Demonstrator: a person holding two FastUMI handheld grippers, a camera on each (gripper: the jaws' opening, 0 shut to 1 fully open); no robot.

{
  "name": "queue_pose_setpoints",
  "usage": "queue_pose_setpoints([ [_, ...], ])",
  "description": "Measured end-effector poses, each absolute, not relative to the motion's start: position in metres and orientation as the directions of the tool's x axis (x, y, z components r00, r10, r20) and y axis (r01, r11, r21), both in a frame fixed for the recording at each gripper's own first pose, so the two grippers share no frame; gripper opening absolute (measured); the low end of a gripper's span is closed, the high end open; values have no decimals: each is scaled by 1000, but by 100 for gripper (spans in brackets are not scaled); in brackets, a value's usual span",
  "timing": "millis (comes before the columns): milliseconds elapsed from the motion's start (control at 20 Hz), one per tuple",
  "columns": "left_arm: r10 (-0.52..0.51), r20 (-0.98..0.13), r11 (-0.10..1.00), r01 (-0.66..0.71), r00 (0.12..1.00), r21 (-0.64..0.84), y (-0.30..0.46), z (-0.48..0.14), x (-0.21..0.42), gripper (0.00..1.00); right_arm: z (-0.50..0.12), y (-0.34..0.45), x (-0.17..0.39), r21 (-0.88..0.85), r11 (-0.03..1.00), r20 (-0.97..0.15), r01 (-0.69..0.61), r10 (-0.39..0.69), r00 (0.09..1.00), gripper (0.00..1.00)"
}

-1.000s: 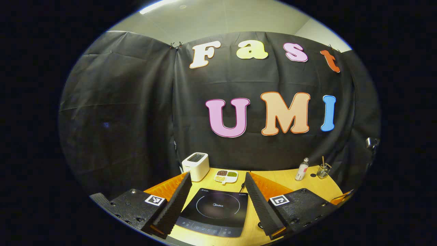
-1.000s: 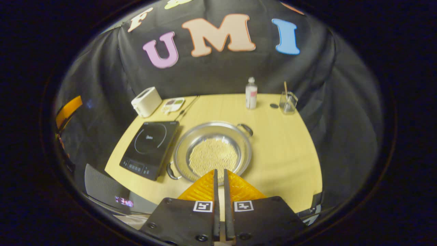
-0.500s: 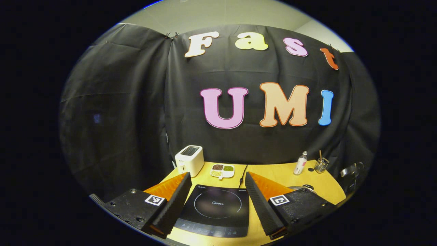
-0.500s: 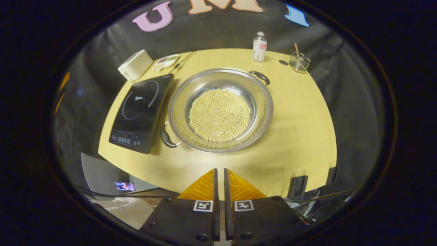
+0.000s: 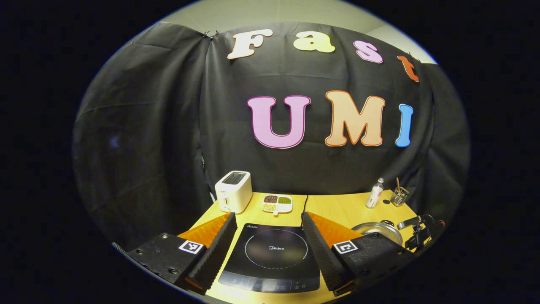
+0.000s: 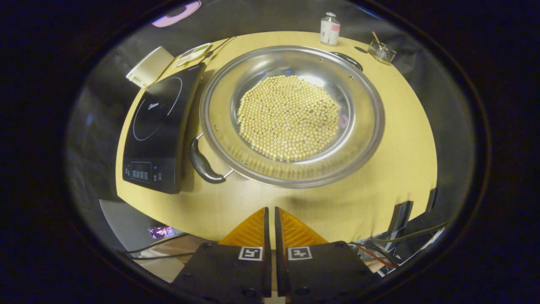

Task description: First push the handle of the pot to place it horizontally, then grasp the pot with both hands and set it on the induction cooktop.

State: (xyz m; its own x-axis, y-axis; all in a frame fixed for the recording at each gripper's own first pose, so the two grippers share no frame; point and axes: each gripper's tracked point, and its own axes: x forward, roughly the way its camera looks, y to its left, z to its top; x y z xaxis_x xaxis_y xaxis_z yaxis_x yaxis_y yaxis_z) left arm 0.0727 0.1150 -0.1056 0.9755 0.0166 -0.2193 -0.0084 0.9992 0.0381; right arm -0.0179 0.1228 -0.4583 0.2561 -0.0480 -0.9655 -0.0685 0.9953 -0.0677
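Pot (image 6: pixel 291 114) full of beans sits at frame centre on the worktop (image 6: pixel 379 185), beside the cooktop (image 6: pixel 158 126). Right tongs (image 6: pixel 270 215) are clenched and empty, left tongs (image 5: pixel 266 223) released. Pushing the near handle (image 6: pixel 202 162) too hard may spill beans.

The right gripper (image 6: pixel 270 215) hangs above the near edge of the table (image 6: pixel 396 169), its fingers almost closed with only a thin slit between them and nothing held. Just beyond sits a wide steel pot (image 6: pixel 367 139) holding a bed of pale yellow beans (image 6: pixel 289 117). One dark handle (image 6: pixel 202 162) points near-left, the other (image 6: pixel 348 59) far-right. The black cooktop (image 6: pixel 158 126) lies just left of the pot. At the far edge stand a toaster (image 6: pixel 148 67), a small dish (image 6: pixel 193 53), a bottle (image 6: pixel 329 27) and a glass (image 6: pixel 382 51).
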Motion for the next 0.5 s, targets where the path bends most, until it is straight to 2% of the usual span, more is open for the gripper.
queue_pose_setpoints([
  [50, 5, -222, 999, 2, 975, 33, 115, -107, 74, 96, -463, 128, -14, -67, 996, -964, -54, -50, 259, 8],
  [150, -19, -230, 1000, 24, 973, 18, 114, -112, 75, 93, -468, 135, -7, -66, 998, -961, -19, -59, 269, 8],
  [200, -32, -236, 999, 35, 971, 11, 113, -115, 76, 96, -470, 136, -2, -68, 998, -959, -1, -65, 274, 7],
  [300, -50, -246, 999, 52, 968, 0, 113, -119, 79, 96, -472, 137, 5, -72, 997, -956, 38, -79, 283, 8],
  [350, -57, -250, 998, 59, 967, -2, 114, -122, 80, 93, -473, 138, 7, -72, 996, -955, 54, -84, 284, 8],
  [400, -61, -254, 998, 63, 965, 0, 115, -123, 81, 96, -472, 139, 10, -68, 995, -954, 69, -85, 287, 8],
  [500, -68, -260, 997, 71, 963, 4, 119, -126, 82, 96, -473, 139, 12, -68, 994, -955, 90, -91, 283, 8],
])
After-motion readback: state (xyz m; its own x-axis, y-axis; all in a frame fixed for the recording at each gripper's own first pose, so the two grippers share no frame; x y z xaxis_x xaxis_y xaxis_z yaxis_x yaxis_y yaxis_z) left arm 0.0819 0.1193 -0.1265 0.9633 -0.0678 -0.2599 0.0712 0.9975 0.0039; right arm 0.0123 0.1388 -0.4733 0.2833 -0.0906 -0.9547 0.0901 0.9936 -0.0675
